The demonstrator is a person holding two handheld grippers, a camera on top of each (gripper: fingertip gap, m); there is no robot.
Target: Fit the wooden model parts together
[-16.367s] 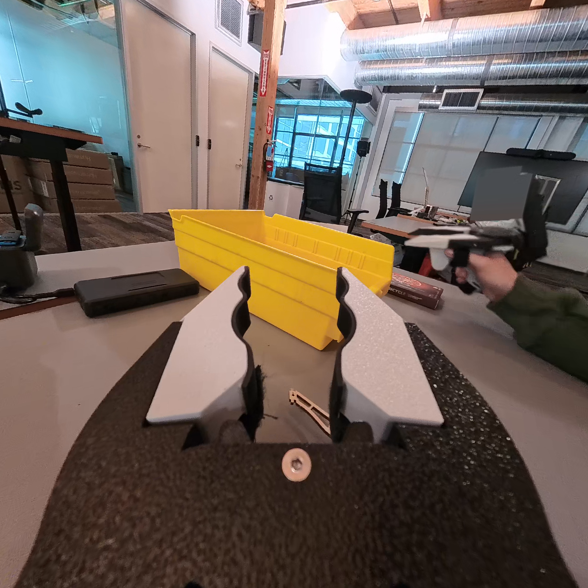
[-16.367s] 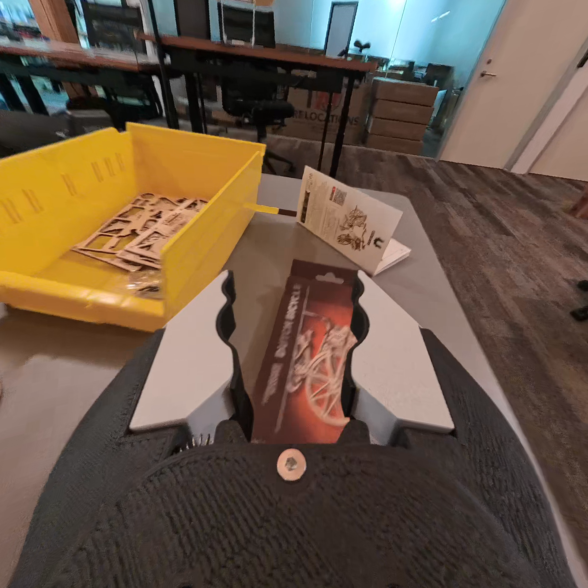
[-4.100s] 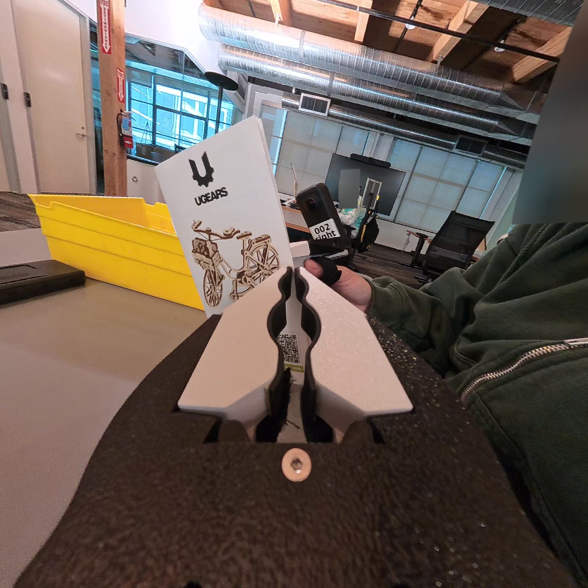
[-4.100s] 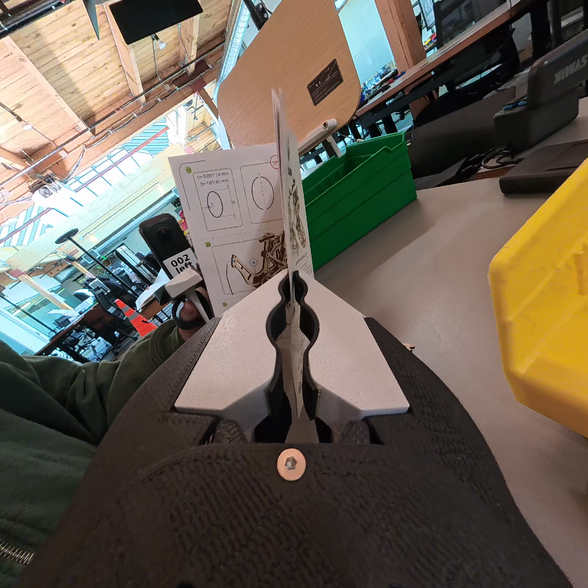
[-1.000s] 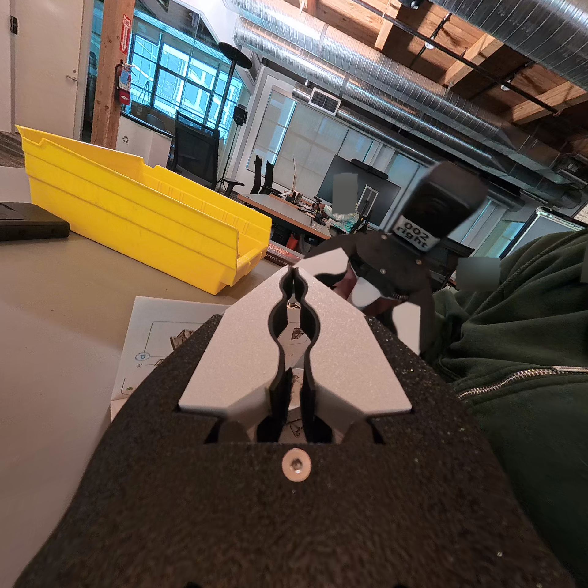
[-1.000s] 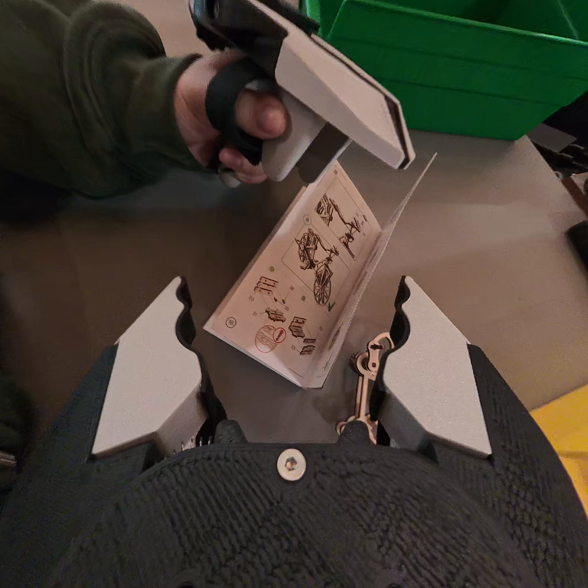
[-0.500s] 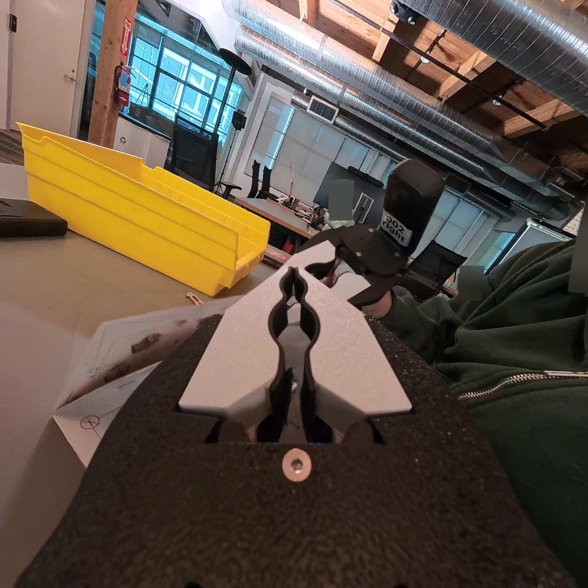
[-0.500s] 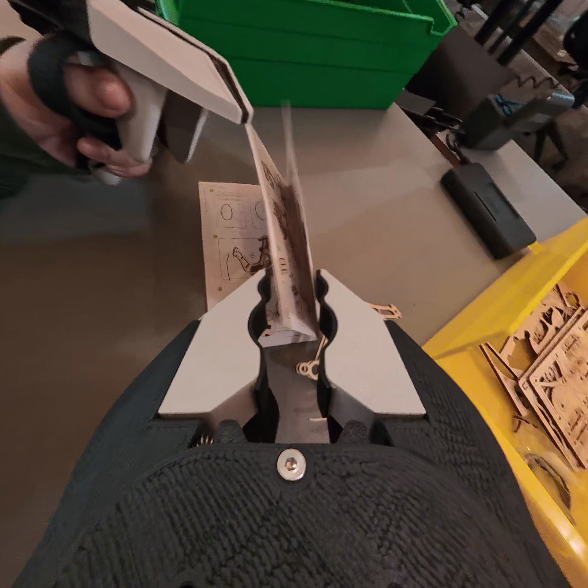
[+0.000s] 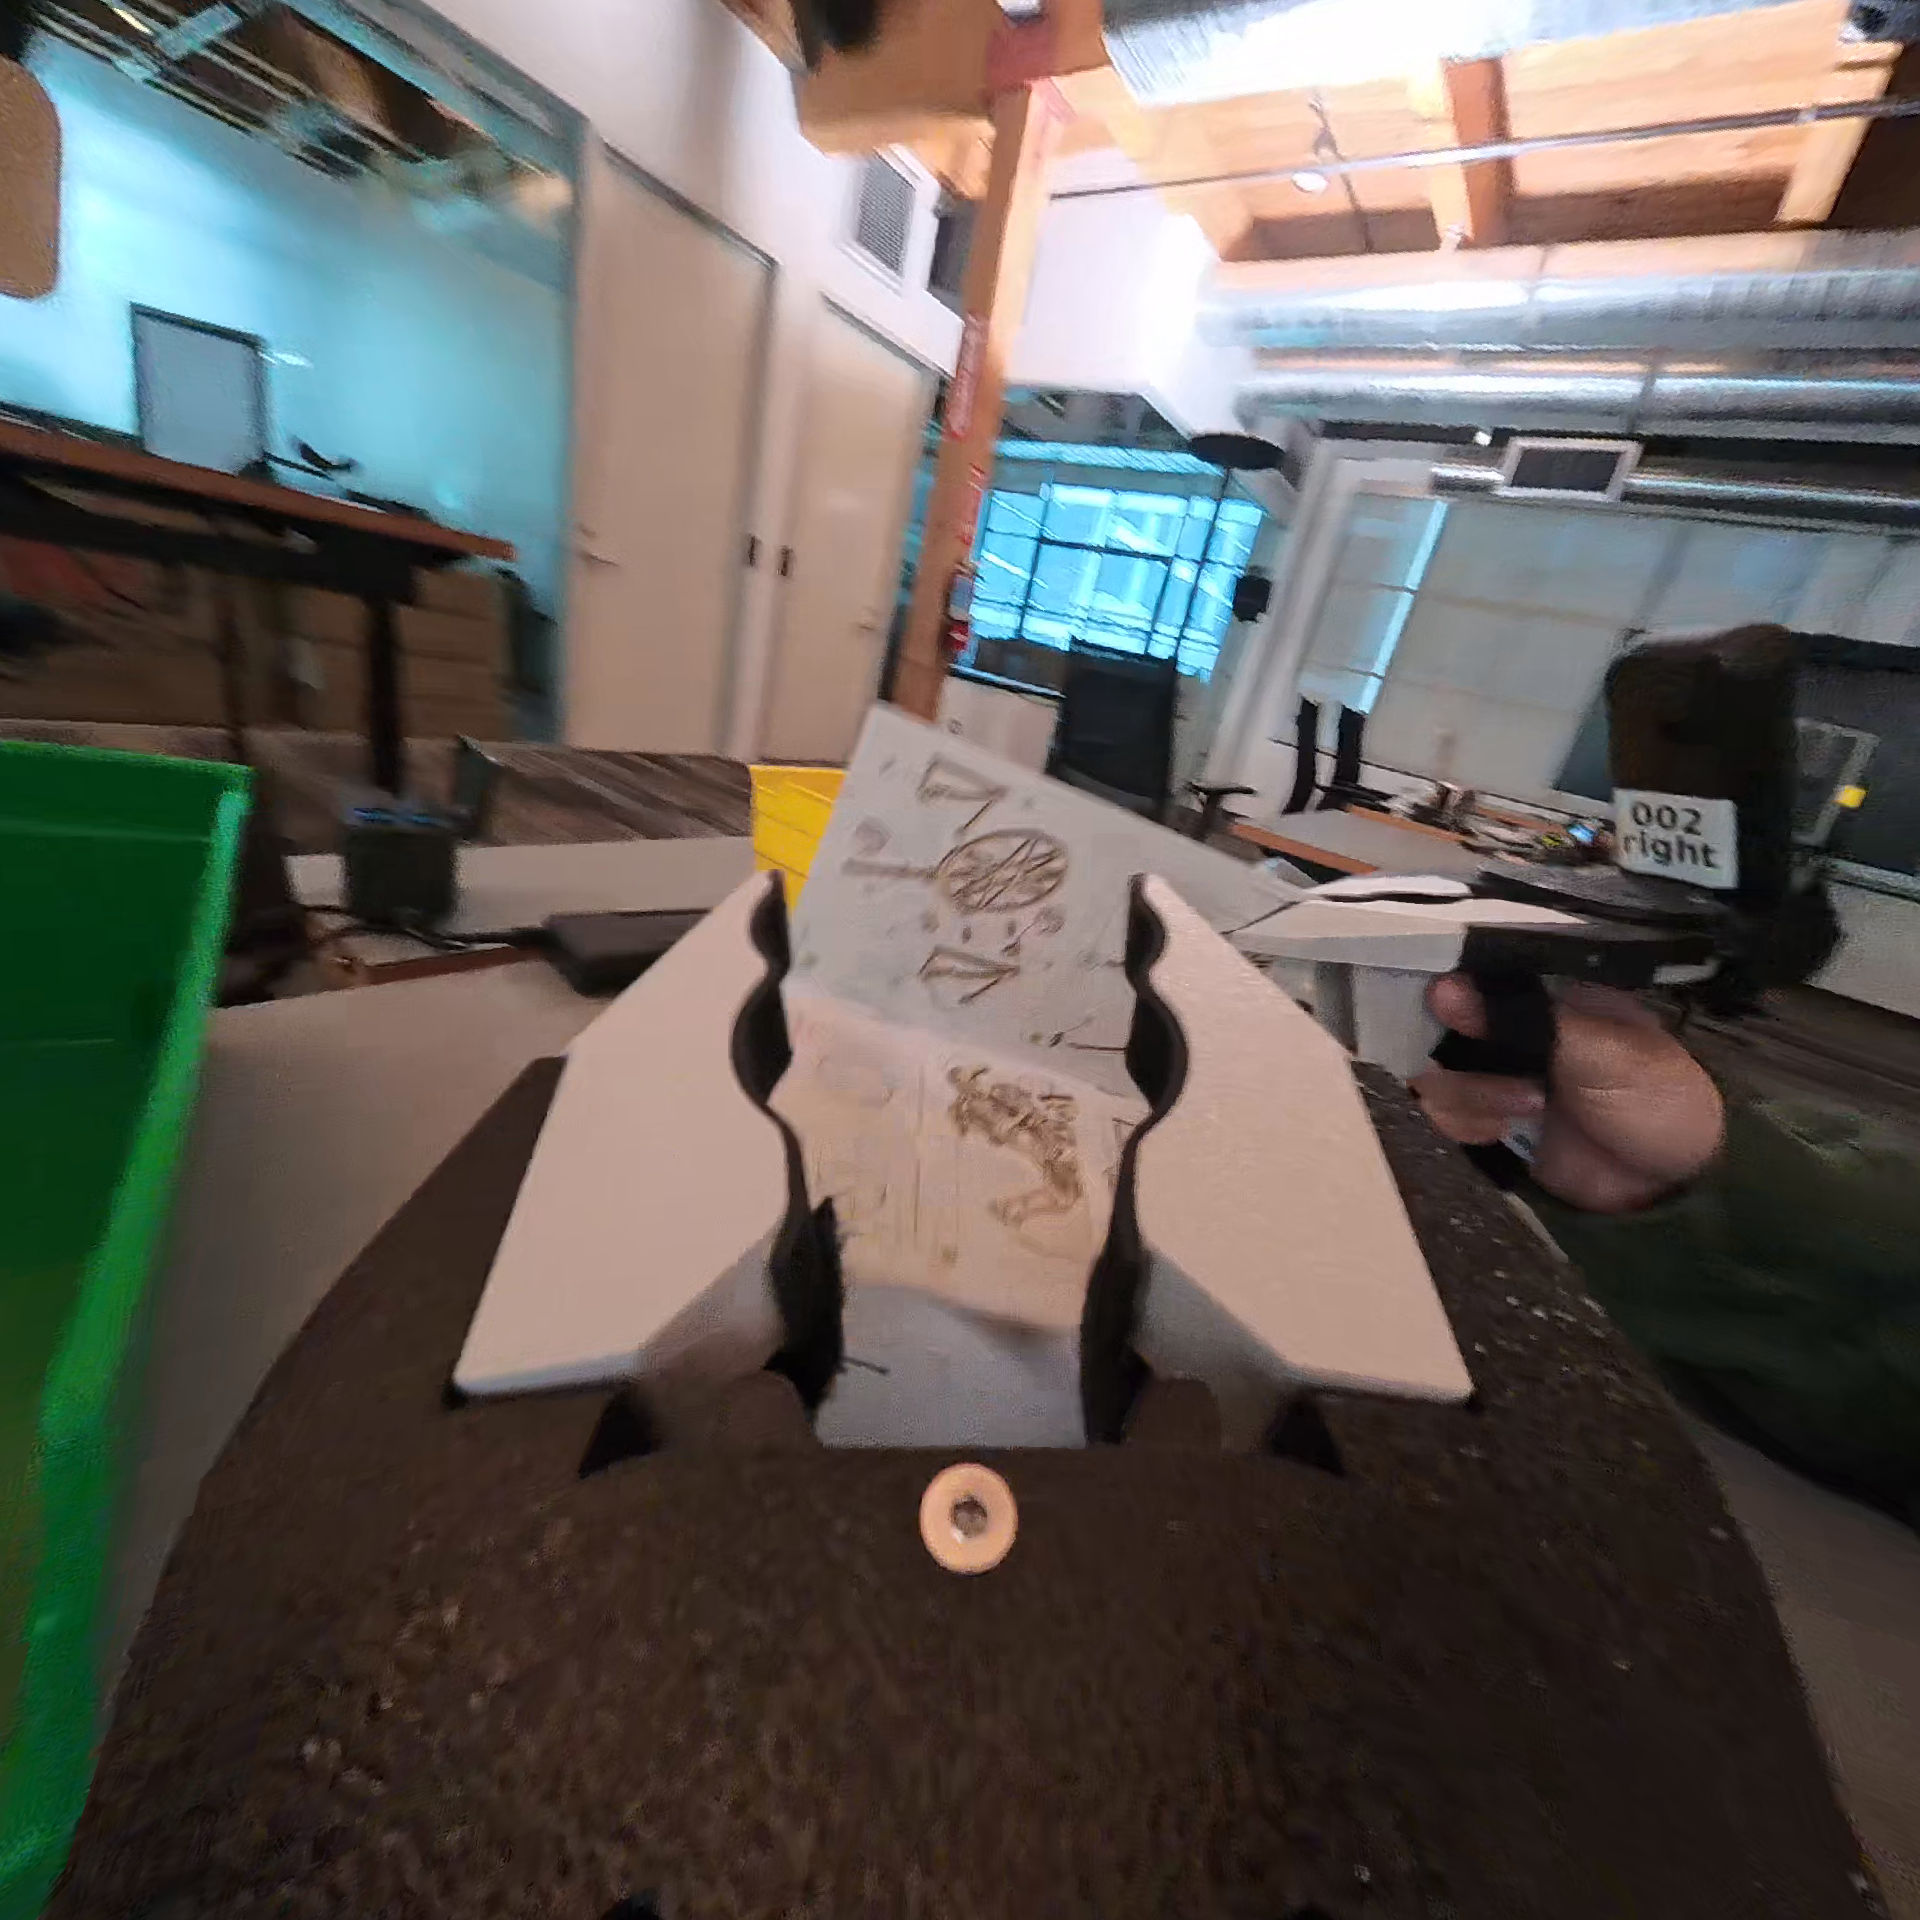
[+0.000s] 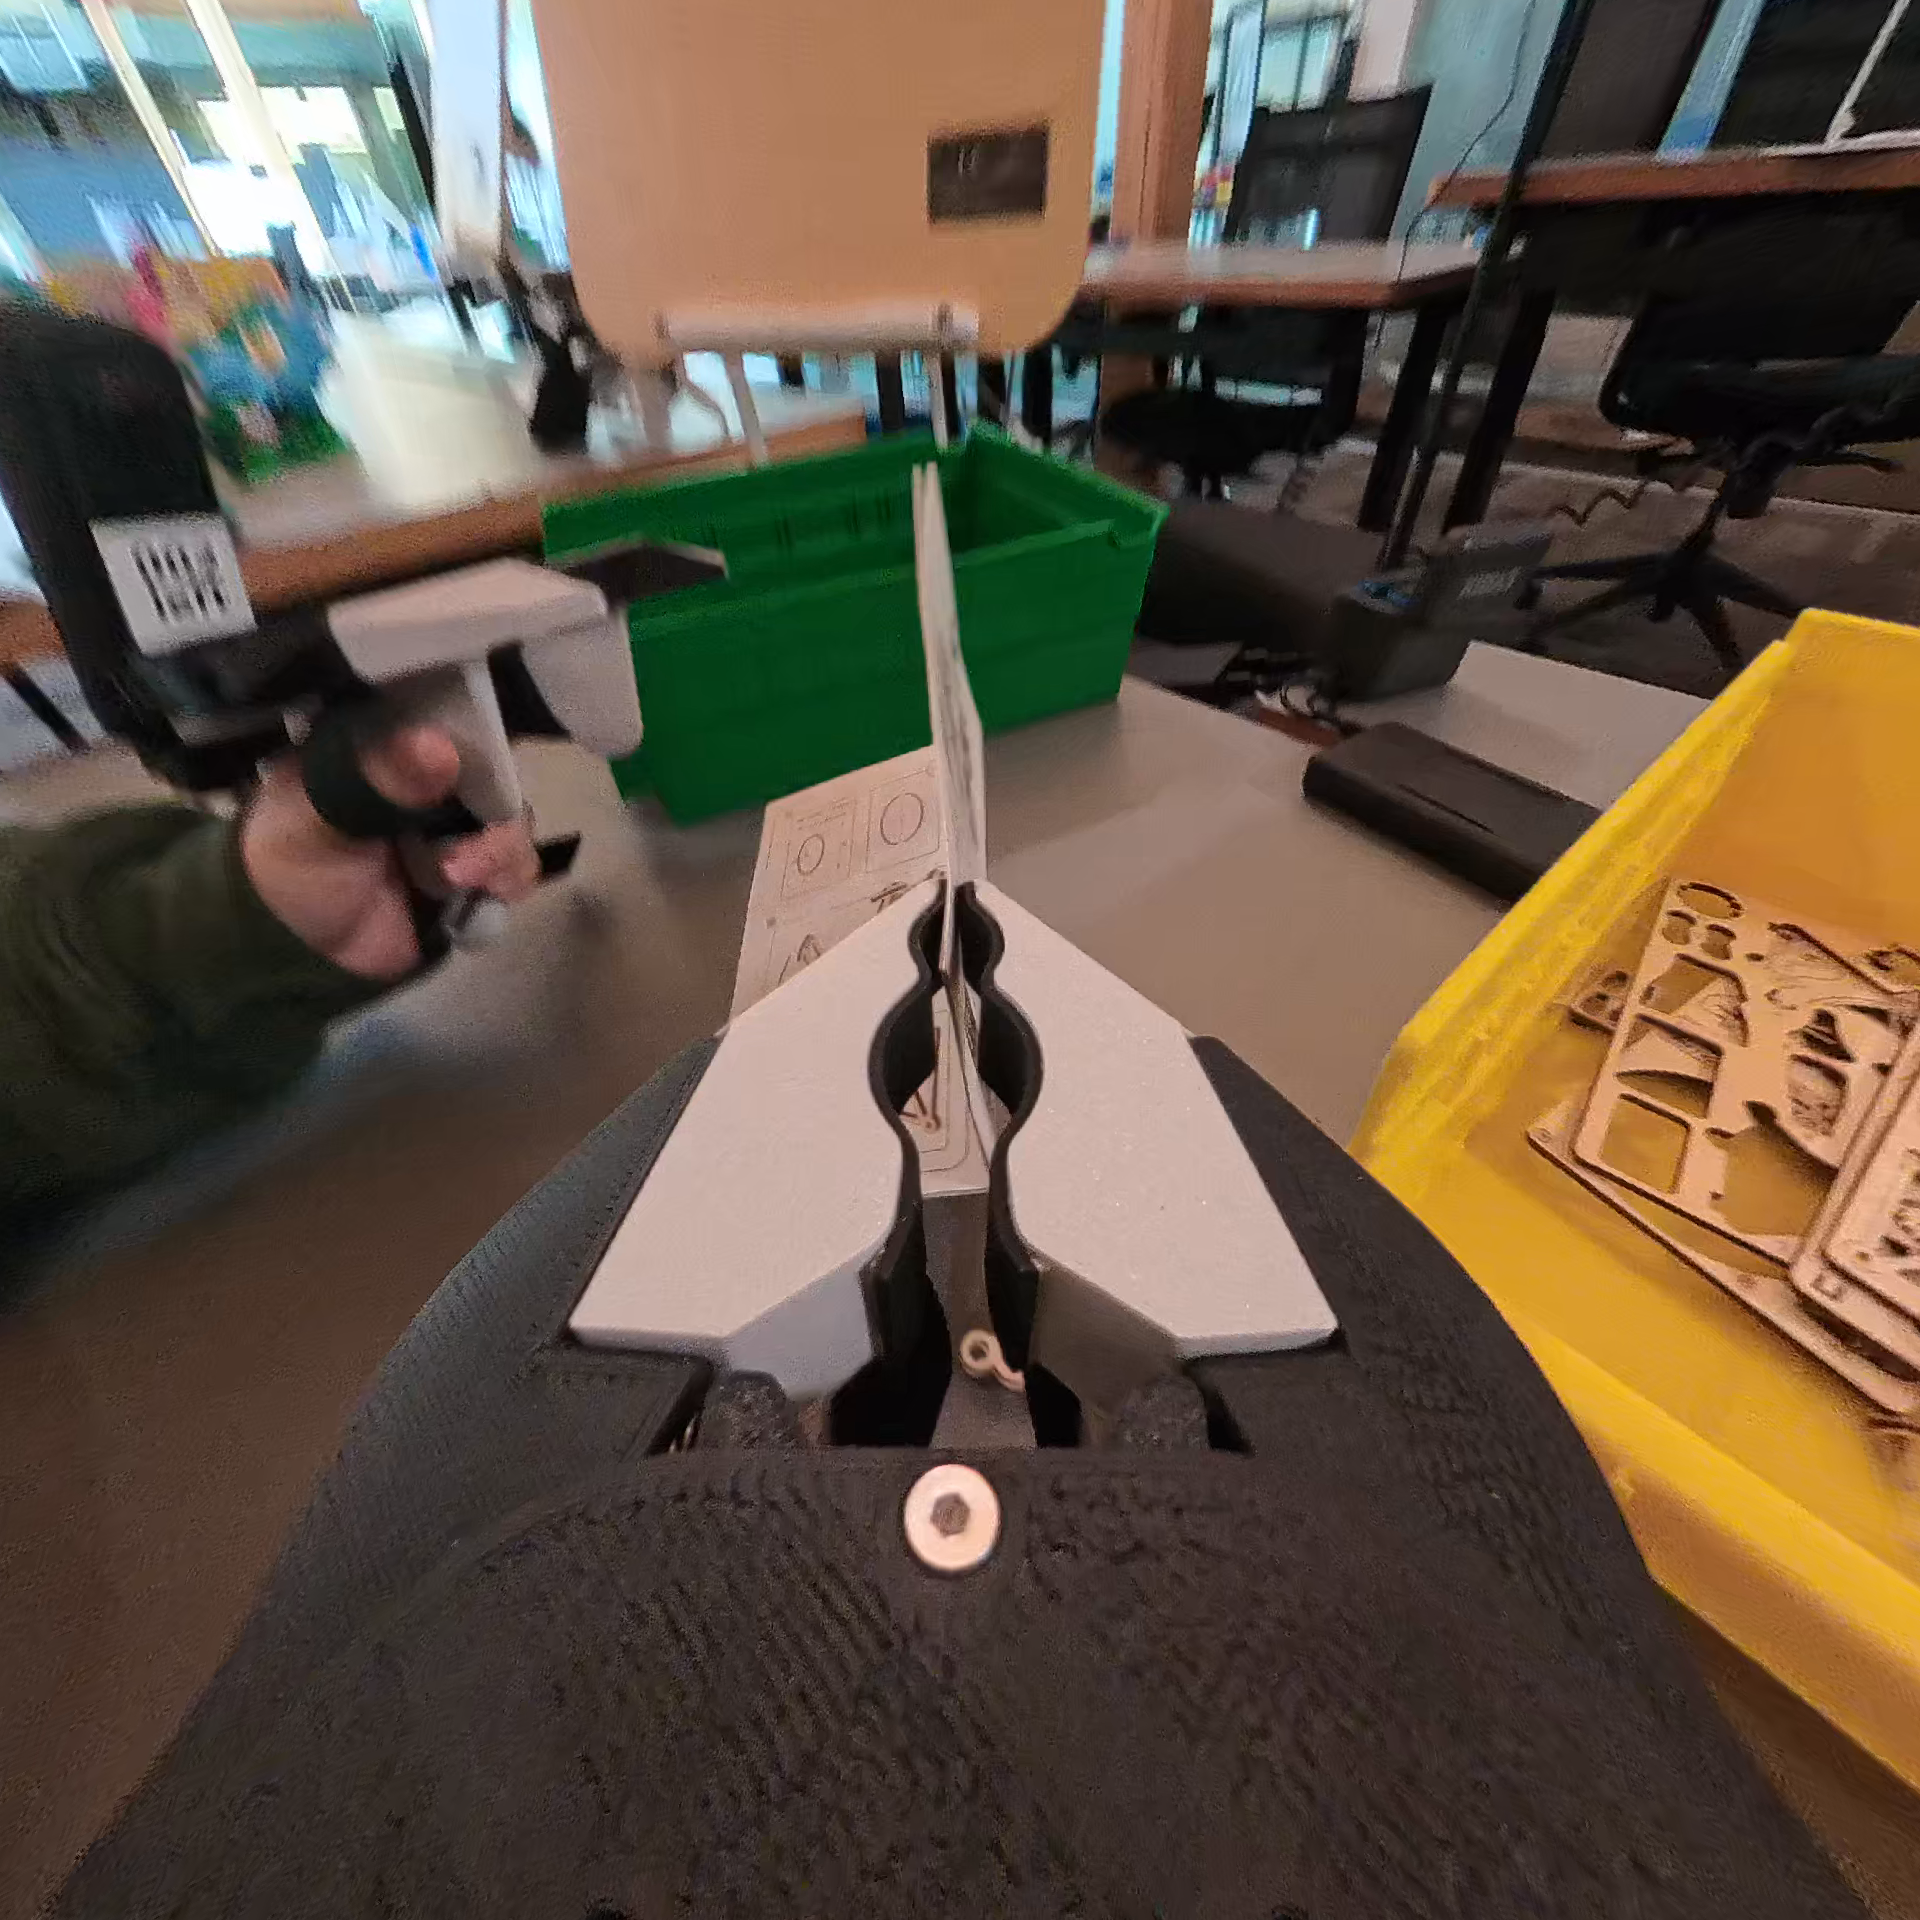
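Observation:
A white instruction booklet (image 10: 951,727) stands on edge, pinched between the fingers of my right gripper (image 10: 954,904), which is shut on it. Its lower page (image 10: 831,862) lies on the grey table. In the left wrist view the booklet (image 9: 977,1132) shows between the spread fingers of my left gripper (image 9: 951,894), which is open and holds nothing. My right gripper (image 9: 1278,920) shows there at the right, holding the raised page. Wooden model sheets (image 10: 1766,1122) lie in the yellow bin (image 10: 1455,1049). A small wooden part (image 10: 987,1356) lies on the table under my right gripper.
A green bin (image 10: 831,644) stands at the table's far side, and shows at the left in the left wrist view (image 9: 83,1039). A flat black device (image 10: 1444,800) lies beside the yellow bin. A person's green sleeve (image 10: 125,987) reaches in from the left.
My left gripper has let go of the booklet and opened. My right gripper has shut fully on the booklet and holds it upright. Both views have swung round.

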